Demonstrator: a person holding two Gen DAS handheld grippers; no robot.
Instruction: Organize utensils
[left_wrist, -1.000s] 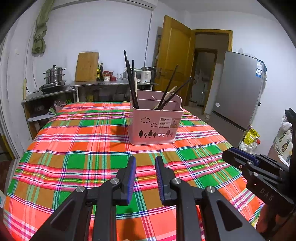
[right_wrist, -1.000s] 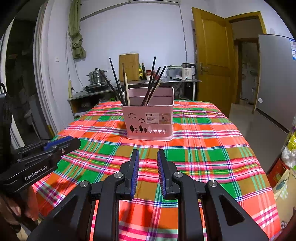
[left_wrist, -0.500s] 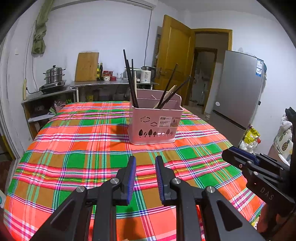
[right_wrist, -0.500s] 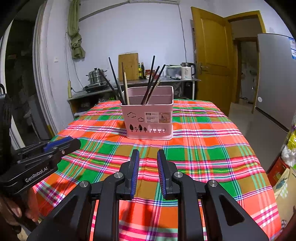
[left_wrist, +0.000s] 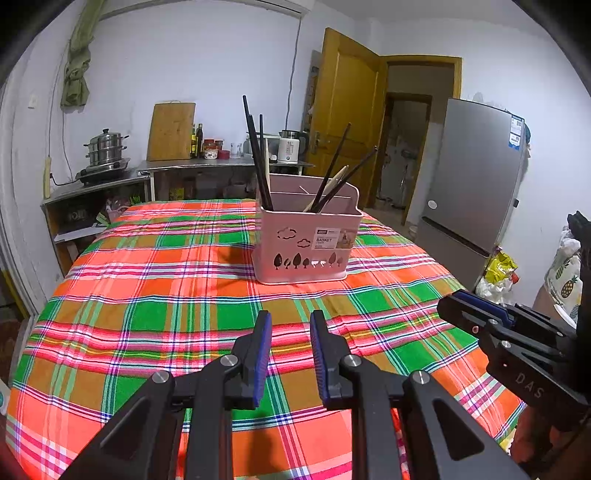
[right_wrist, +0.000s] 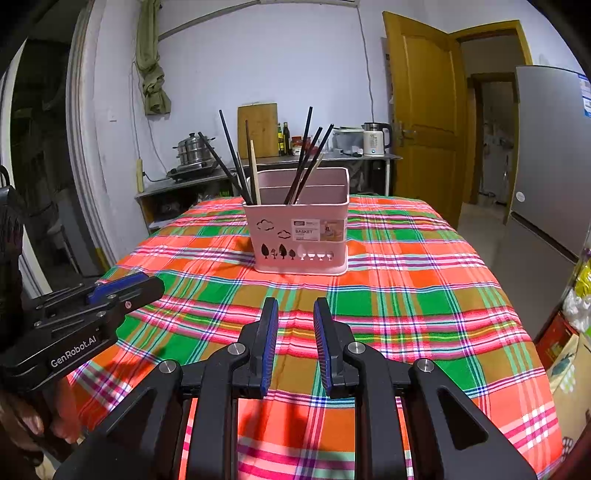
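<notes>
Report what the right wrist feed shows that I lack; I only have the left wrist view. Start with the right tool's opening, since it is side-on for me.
Observer: The right tool has its pads a little apart with nothing between them, above the plaid cloth.
Operator: Give me its aim.
Observer: The pink basket sits centred beyond its gap, well clear of the fingertips.
Operator: Check my left tool from outside.
Observer: The left tool shows side-on at the left edge, and a hand grips it from below, fingers visible in the bottom corner.
</notes>
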